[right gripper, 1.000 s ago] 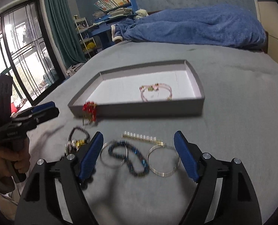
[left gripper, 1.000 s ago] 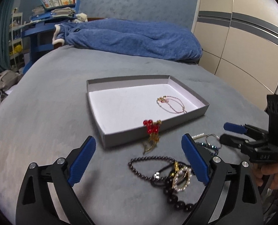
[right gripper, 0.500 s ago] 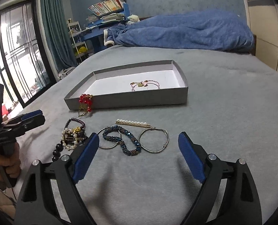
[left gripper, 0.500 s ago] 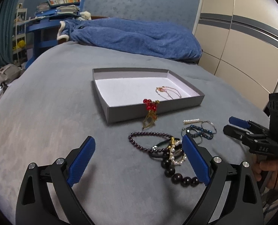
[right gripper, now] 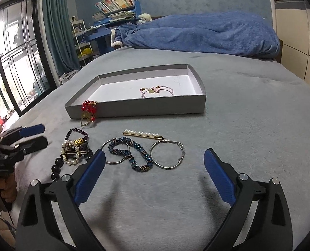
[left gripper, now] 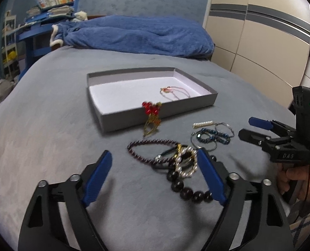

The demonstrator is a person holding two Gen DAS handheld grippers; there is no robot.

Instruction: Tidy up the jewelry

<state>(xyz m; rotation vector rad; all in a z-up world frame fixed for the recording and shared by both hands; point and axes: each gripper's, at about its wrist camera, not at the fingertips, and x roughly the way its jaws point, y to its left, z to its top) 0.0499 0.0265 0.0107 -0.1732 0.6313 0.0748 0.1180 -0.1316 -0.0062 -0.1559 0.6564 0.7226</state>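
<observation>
I hold both the left hand-held gripper [left gripper: 155, 175] and the right hand-held gripper [right gripper: 155, 173] spread, gripping nothing. The pearl-and-bead bracelet pile [left gripper: 175, 163] lies between my left fingers; the blue beaded bracelet [right gripper: 132, 154] lies just ahead of my right, with the grey tray [right gripper: 134, 109] beyond.

Glossy red beads [right gripper: 89, 108] are gleaming against the matt cardboard tray [right gripper: 155, 109]; beside it, bangles [right gripper: 167, 154] are shining like polished metal on the bed's [right gripper: 249, 125] soft cloth.

Pink bracelet [right gripper: 156, 90] in grey tray [right gripper: 138, 109]; red-bead piece [right gripper: 89, 109] draped over wall.
</observation>
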